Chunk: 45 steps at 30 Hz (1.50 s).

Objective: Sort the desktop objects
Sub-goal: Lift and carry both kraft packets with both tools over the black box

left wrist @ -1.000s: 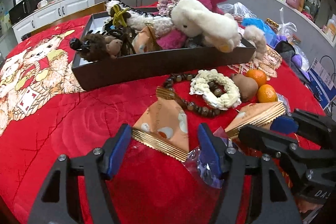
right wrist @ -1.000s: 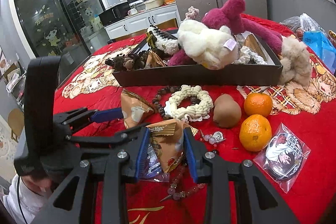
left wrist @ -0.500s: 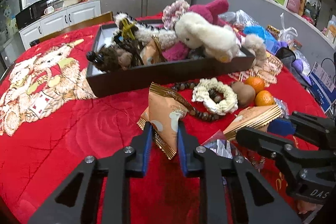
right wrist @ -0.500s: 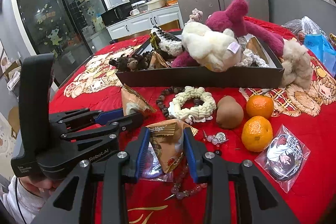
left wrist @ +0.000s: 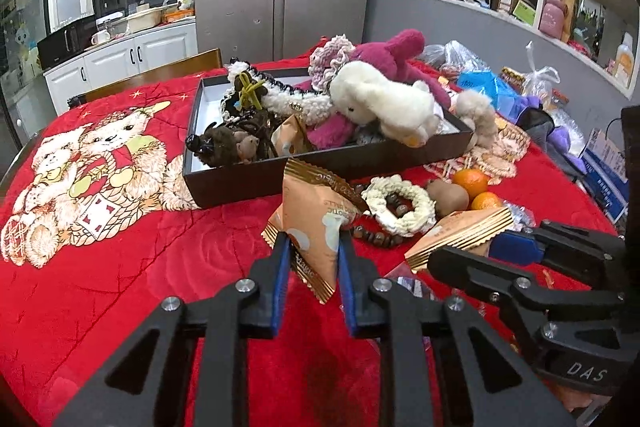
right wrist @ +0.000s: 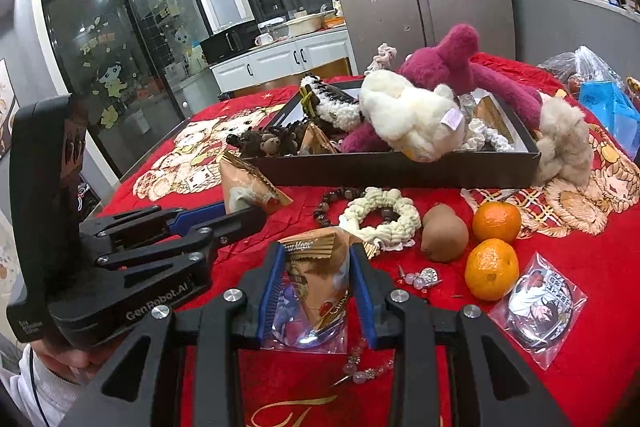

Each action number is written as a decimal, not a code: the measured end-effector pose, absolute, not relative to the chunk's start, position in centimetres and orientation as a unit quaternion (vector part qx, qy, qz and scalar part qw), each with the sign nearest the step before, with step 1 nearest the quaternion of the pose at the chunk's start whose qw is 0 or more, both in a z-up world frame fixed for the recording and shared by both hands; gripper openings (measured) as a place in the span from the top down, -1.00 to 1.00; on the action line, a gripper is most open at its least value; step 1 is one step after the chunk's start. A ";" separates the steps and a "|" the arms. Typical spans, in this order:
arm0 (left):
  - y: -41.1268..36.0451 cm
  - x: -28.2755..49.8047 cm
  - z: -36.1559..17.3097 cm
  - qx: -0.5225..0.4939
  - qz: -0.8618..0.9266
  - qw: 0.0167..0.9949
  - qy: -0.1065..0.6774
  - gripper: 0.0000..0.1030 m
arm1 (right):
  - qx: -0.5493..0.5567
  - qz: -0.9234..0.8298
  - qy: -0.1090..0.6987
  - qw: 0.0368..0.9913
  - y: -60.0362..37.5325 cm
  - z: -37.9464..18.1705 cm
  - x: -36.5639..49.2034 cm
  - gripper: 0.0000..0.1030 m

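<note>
Left gripper (left wrist: 311, 259) has lifted its snack packet (left wrist: 316, 223) off the red cloth (left wrist: 120, 267), jaws clenched; right gripper (right wrist: 318, 281) grips another packet (right wrist: 320, 275).

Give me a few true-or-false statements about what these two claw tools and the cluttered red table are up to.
1. Each gripper grasps an orange snack packet. True: left gripper and right gripper each clamp one.
2. The dark box is empty. False: plush toys fill it.
3. Two oranges lie on the red cloth. True.
4. The cream scrunchie sits in the box. False: it lies on the cloth before it.
</note>
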<state>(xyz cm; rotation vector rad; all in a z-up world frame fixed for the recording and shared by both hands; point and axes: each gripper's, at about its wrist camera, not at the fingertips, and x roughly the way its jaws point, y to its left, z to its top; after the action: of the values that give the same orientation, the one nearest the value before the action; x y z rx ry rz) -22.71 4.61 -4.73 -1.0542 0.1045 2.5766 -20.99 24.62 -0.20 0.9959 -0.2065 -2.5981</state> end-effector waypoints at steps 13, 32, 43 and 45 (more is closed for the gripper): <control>3.4 -23.9 -6.2 -0.415 0.901 0.128 0.020 0.54 | 0.355 -0.922 -0.051 0.147 24.2 -0.6 -21.2 0.35; 3.0 -23.9 -2.2 -0.385 0.913 0.135 -0.001 0.54 | 0.326 -0.931 -0.055 0.154 23.9 2.6 -21.4 0.35; 3.3 -27.7 2.1 -0.376 0.919 0.120 0.011 0.54 | 0.313 -0.935 -0.067 0.154 24.4 7.2 -24.3 0.35; 3.1 -29.3 2.9 -0.376 0.919 0.115 0.010 0.54 | 0.311 -0.935 -0.067 0.157 24.4 8.2 -25.5 0.35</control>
<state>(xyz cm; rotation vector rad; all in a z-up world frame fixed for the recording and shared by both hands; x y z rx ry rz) -29.32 3.12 2.86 -1.1035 0.0280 2.6945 -25.45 24.37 8.20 0.8890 -0.1913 -2.6758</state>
